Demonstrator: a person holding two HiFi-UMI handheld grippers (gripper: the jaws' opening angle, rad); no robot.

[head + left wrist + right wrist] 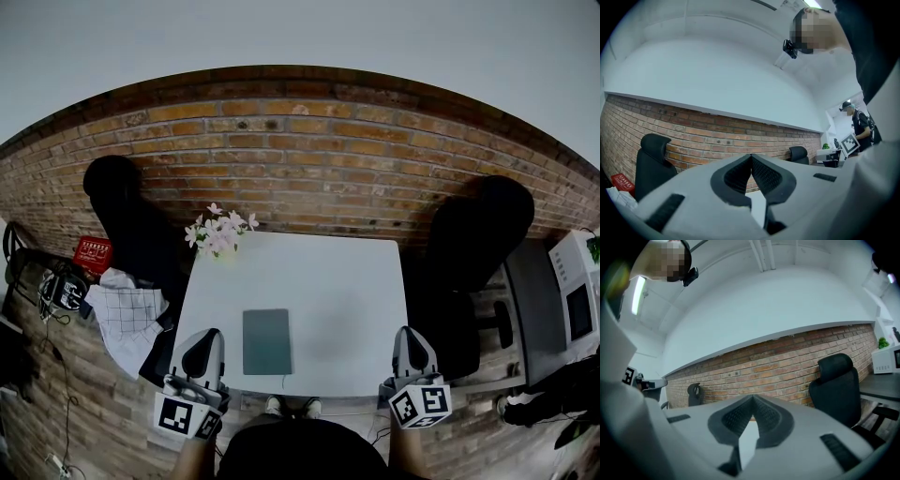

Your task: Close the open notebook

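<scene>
Dark-green notebook (267, 341) lying flat and apparently closed near the front edge of the desk (347, 300), with the left claw (202, 354) and right claw (412, 351), each clenched on nothing, held clear at that edge's two ends, presumably because no cover is left to fold.

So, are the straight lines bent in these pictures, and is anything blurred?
Head view: fisheye arches the brick wall; dark corners; notebook sharp. Left gripper view: the left tongs soft, the wall bowed. Right gripper view: the right tongs soft, likewise.
</scene>
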